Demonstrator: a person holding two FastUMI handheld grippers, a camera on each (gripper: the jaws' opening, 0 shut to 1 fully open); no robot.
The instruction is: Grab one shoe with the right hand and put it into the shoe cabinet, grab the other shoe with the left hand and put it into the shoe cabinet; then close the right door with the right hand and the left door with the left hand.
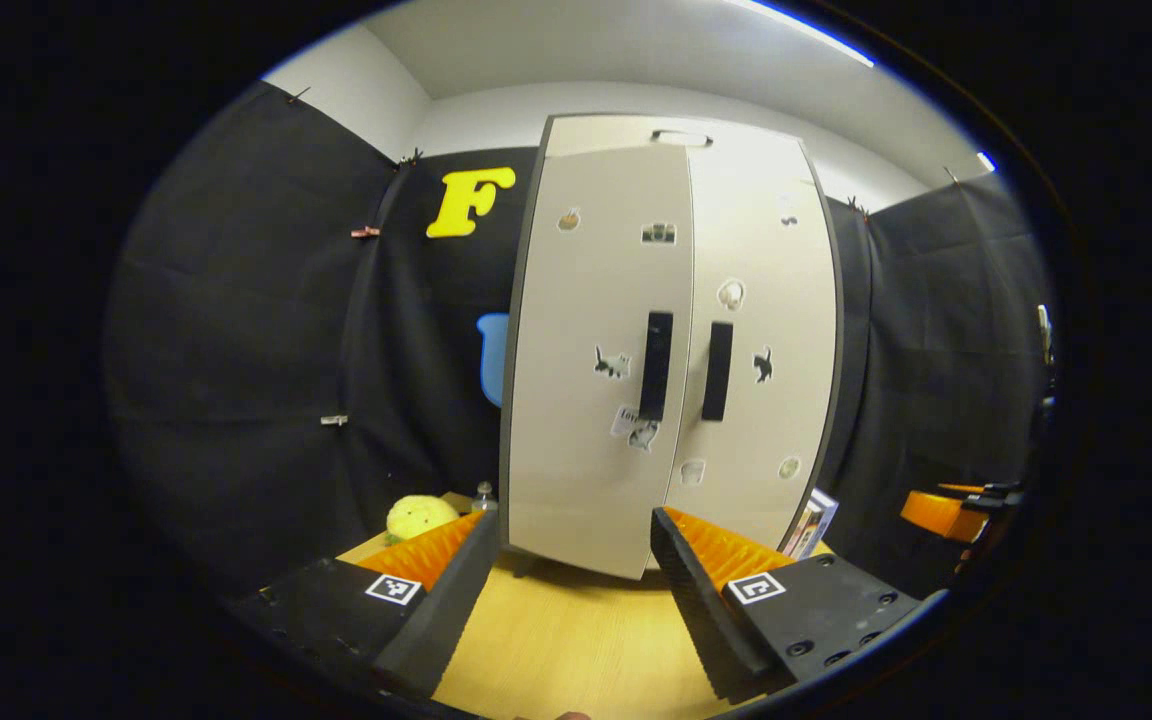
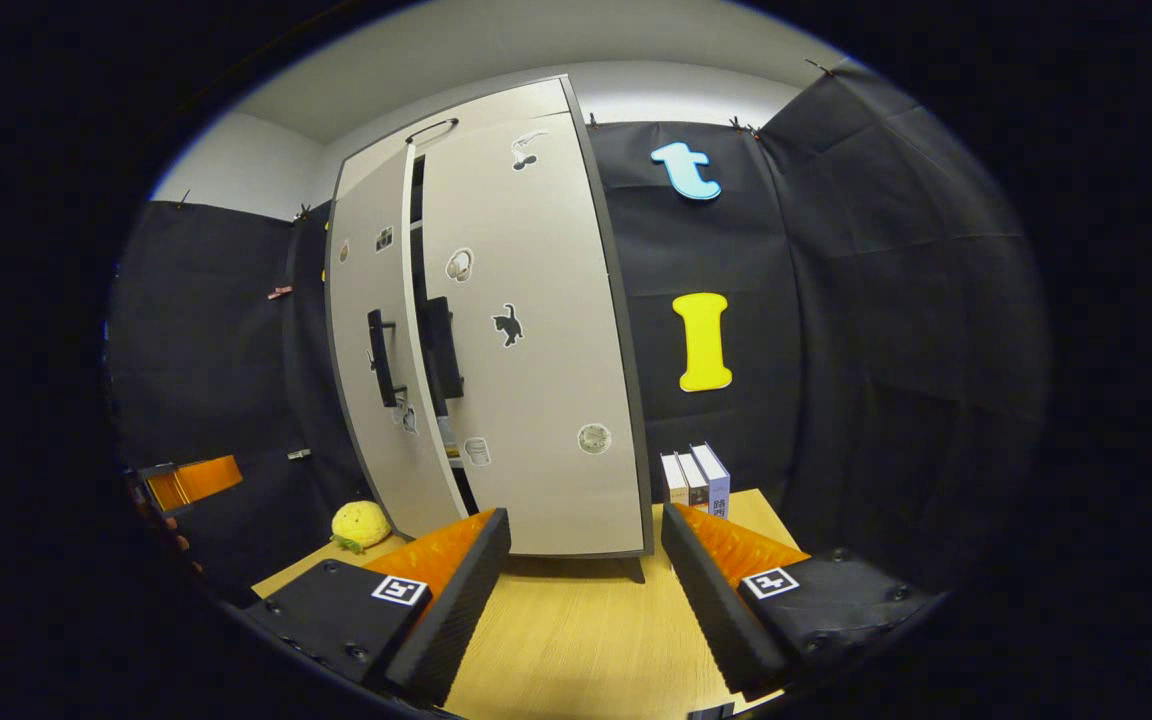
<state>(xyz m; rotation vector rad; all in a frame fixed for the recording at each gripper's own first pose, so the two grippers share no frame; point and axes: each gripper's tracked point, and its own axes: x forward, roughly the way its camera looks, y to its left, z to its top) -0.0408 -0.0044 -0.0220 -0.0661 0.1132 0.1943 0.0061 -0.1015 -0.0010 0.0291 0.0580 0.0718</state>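
Observation:
The white shoe cabinet (image 1: 586, 400) stands on the wooden table (image 1: 576, 640) just ahead of me, with stickers on both doors. Its two dark handles (image 1: 655, 365) (image 1: 717, 370) sit side by side at the centre seam. In the right gripper view the cabinet (image 2: 536, 380) is seen at an angle, and a narrow dark gap (image 2: 418, 300) shows between its doors. My left gripper (image 1: 571, 530) is open and empty, facing the lower left door. My right gripper (image 2: 586, 520) is also open and empty, near the cabinet's lower right corner. Each gripper appears at the edge of the other's view (image 1: 956, 510) (image 2: 186, 480).
A yellow plush toy (image 1: 418, 517) (image 2: 360, 524) and a small bottle (image 1: 483, 495) lie left of the cabinet. Several books (image 2: 696, 478) (image 1: 811, 520) stand upright to its right. Black cloth walls close in the table on all sides.

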